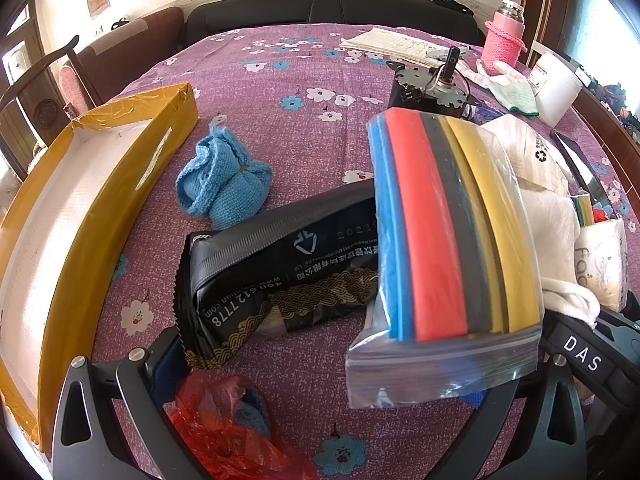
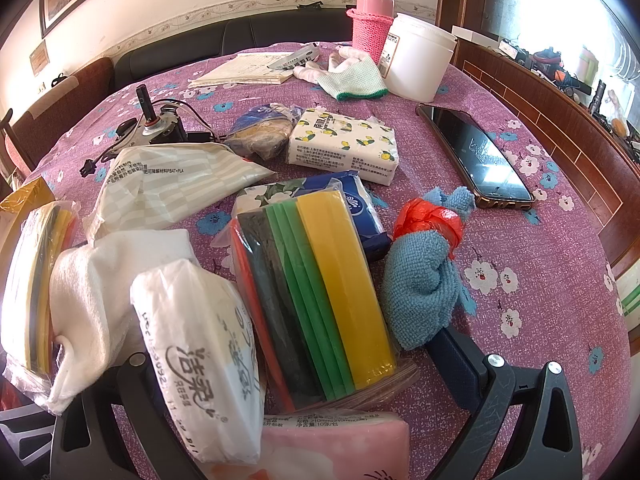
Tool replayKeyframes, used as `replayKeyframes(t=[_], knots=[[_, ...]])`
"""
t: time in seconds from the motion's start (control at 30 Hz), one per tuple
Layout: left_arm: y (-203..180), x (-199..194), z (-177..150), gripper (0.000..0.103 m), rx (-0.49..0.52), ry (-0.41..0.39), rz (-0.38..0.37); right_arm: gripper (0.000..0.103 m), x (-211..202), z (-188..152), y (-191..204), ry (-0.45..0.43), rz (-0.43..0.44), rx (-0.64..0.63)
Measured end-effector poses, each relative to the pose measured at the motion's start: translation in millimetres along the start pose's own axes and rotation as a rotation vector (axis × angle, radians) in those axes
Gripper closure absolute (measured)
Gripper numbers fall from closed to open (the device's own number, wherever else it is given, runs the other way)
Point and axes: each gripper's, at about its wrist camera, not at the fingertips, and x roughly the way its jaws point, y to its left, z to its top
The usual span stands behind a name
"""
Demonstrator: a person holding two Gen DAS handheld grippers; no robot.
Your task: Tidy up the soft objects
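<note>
In the left wrist view a yellow tray with a white floor (image 1: 60, 216) lies at the left. A blue knitted cloth (image 1: 222, 180), a black printed pouch (image 1: 280, 276) and a clear bag of coloured foam strips (image 1: 448, 240) lie on the purple tablecloth. My left gripper (image 1: 320, 380) is open, with a red plastic bag (image 1: 224, 428) between its fingers. In the right wrist view my right gripper (image 2: 304, 360) is open around a second bag of foam strips (image 2: 320, 296). A white tissue pack (image 2: 200, 356), a white cloth (image 2: 100, 280) and a blue cloth tied with red plastic (image 2: 424, 280) lie beside it.
Lemon-print tissues (image 2: 344, 148), a blue tissue pack (image 2: 360, 204), a pink tissue pack (image 2: 332, 444), a striped plastic bag (image 2: 172, 184), a phone (image 2: 480, 156), a white tub (image 2: 420, 56), a pink flask (image 2: 372, 20), papers (image 2: 248, 70) and a small motor with wires (image 2: 160, 126) crowd the table.
</note>
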Motion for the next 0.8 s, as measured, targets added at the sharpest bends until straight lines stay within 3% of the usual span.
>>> replayKeyframes(t=[0.4, 0.8], knots=[[1.3, 4.1, 5.6, 0.0, -0.042, -0.003, 0.015, 0.001, 4.6, 6.9, -0.9, 0.052, 0.037, -0.053], [1.7, 4.5, 5.3, 0.0, -0.042, -0.004, 0.015, 0.001, -0.8, 1.5, -3.4, 0.027, 0.045, -0.059]])
